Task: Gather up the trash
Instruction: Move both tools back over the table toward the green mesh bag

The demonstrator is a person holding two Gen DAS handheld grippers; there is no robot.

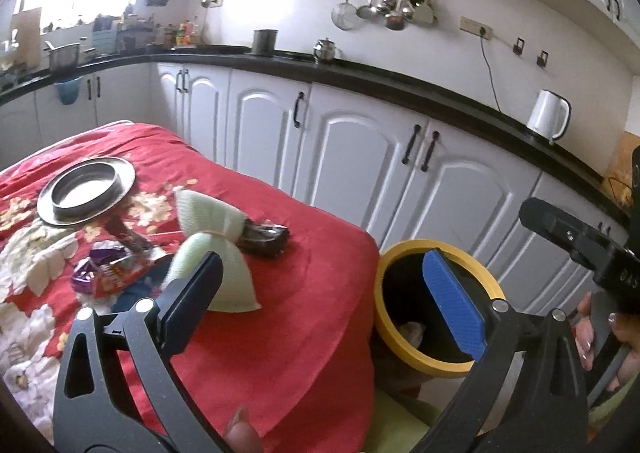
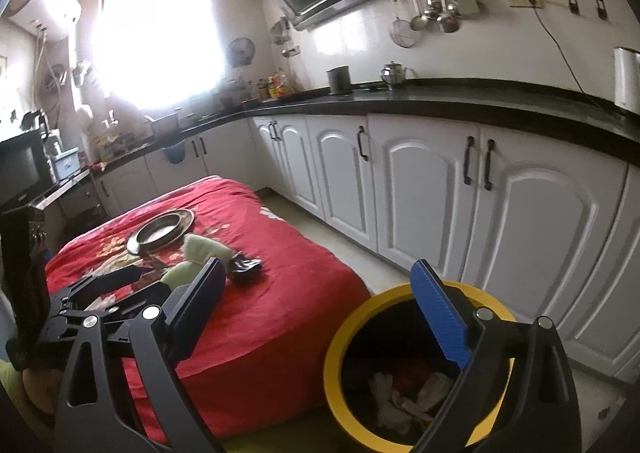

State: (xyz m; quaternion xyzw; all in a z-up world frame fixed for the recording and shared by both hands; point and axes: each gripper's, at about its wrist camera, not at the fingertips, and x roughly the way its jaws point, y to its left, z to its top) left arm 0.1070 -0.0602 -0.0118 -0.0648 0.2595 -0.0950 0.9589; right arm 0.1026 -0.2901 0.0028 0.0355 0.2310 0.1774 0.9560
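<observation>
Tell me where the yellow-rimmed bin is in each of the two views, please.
Left wrist: the bin is lower right of centre, beside the red cloth's edge, partly behind a blue finger pad.
Right wrist: the bin is at bottom centre-right, trash visible inside.
Shared landmark: the metal plate on the cloth.

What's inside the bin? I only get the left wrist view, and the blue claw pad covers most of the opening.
Observer: The yellow-rimmed bin holds crumpled white paper and a red item.
Operator: Is the right claw carrying anything?
Observer: No. The right claw is open and empty.
Operator: Anything further left than I can see?
Observer: A black microwave stands at the far left.
</observation>
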